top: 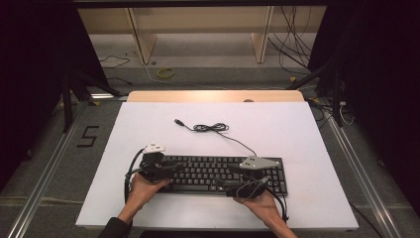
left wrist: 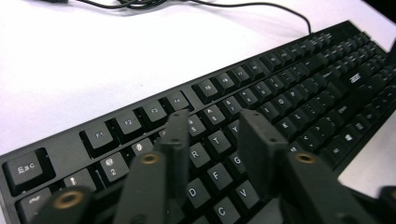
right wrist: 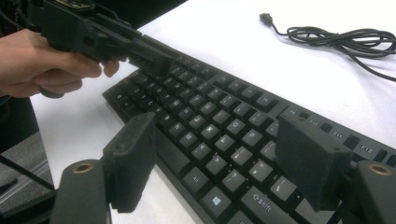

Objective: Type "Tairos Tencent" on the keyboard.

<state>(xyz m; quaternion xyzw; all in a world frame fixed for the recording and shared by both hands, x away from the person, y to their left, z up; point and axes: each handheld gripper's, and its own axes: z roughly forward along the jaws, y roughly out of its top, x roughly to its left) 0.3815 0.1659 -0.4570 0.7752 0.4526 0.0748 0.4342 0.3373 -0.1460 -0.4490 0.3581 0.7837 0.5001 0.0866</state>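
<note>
Over the flat black plastic keyboard (top: 218,173): left gripper (left wrist: 215,135) angled low, jaws part-open, empty; right gripper (right wrist: 219,154) wide open, empty, hovering.

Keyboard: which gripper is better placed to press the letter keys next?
Left, probably. The left gripper hangs right over the R, T, F, G keys of the keyboard, jaws apart. The right gripper sits near the right Shift.

keyboard (left wrist: 289,93): right end cut off, left gripper view; cable (right wrist: 345,39): cut by right edge
</note>
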